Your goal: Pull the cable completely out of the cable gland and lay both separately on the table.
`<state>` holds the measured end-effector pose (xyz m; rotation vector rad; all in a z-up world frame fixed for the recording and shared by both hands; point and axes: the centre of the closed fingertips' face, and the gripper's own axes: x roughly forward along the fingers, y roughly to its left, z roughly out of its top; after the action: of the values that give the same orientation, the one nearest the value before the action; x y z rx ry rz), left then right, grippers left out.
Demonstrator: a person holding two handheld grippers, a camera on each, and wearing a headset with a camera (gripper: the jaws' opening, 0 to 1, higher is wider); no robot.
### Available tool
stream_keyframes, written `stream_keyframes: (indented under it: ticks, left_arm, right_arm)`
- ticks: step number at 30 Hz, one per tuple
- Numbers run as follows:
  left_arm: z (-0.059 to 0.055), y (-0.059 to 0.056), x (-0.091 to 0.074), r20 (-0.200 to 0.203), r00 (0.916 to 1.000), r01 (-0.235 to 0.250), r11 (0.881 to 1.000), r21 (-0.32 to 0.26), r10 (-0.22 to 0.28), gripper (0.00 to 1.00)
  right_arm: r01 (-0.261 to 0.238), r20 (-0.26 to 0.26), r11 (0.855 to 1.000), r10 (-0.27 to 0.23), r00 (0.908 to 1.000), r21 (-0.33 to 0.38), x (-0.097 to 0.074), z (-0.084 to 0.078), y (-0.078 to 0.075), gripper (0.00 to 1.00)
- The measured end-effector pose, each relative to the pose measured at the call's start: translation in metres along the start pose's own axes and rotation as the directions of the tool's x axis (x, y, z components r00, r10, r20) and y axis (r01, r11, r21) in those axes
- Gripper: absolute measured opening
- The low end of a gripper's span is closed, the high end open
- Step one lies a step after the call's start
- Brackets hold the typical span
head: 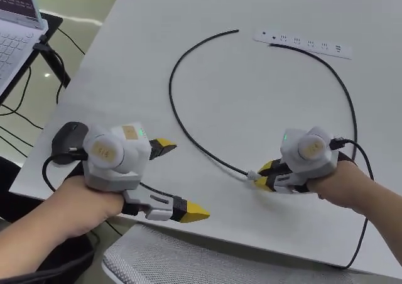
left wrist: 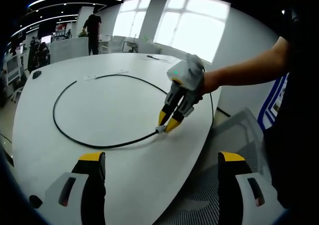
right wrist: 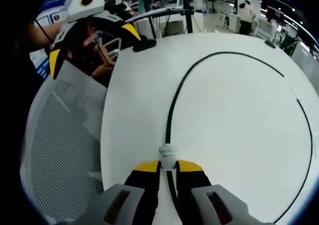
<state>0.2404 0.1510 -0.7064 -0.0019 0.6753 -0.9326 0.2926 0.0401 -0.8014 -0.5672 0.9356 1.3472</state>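
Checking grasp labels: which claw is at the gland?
The right claw, shut on the cable just behind the white gland; the left claw is open and empty.

My right gripper (head: 265,174) pinches the cable (head: 173,102) (black, looping) at its white gland (head: 252,176); my left gripper (head: 187,180) gapes wide.

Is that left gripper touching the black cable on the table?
Apart. The left gripper view shows the left gripper with its jaws open and empty, and the black cable lying well ahead of them.

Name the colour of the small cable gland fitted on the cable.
White cable gland, on a black cable; clearest in the right gripper view.
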Motion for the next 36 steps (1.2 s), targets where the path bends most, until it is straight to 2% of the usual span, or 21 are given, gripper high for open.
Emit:
stream_keyframes:
  ticks: [7,11,17,23,36]
  left_arm:
    - [0.009,-0.005,0.007,0.003,0.9997,0.025,0.999,0.022,-0.025,0.92]
    - [0.018,-0.010,0.012,0.018,0.9987,0.046,0.998,0.033,-0.047,0.93]
    - [0.029,-0.018,0.020,0.026,0.9972,0.069,0.996,0.060,-0.070,0.92]
    - [0.040,-0.024,0.026,0.034,0.9952,0.089,0.992,0.085,-0.092,0.90]
    - [0.060,-0.035,0.032,0.060,0.9893,0.125,0.984,0.124,-0.133,0.85]
  right_arm:
    - [0.008,0.000,1.000,-0.008,1.0000,-0.030,-0.019,0.011,0.011,0.07]
    - [0.001,-0.018,0.997,-0.002,0.9998,-0.079,-0.030,0.017,0.017,0.07]
    - [0.003,-0.010,0.995,-0.004,0.9999,-0.098,-0.052,0.032,0.022,0.07]
    - [0.008,-0.011,0.989,-0.009,0.9999,-0.146,-0.073,0.048,0.030,0.07]
    - [-0.013,-0.026,0.983,0.009,0.9996,-0.185,-0.097,0.066,0.048,0.06]
